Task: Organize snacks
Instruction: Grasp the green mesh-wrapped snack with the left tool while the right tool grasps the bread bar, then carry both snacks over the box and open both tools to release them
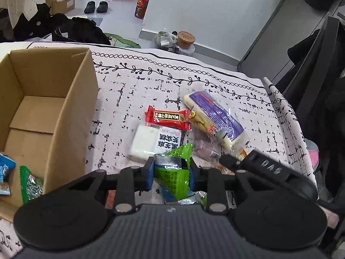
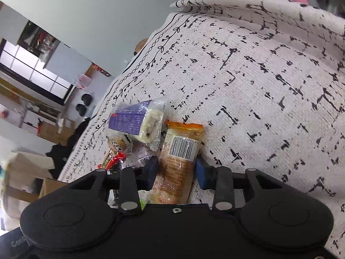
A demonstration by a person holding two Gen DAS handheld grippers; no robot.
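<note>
Left wrist: left tool (image 1: 171, 173) clamped on green packet (image 1: 172, 172), beside cardboard box (image 1: 71, 108). Right wrist: right tool (image 2: 176, 170) gripping orange packet (image 2: 180, 157) over patterned bench (image 2: 258, 97).

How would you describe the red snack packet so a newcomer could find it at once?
Start at the open cardboard box on the patterned tablecloth, then look right to the pile of snacks. The red packet lies at the pile's far edge, overlapping a white packet. It is the only red wrapper, with a dark label strip.
</note>
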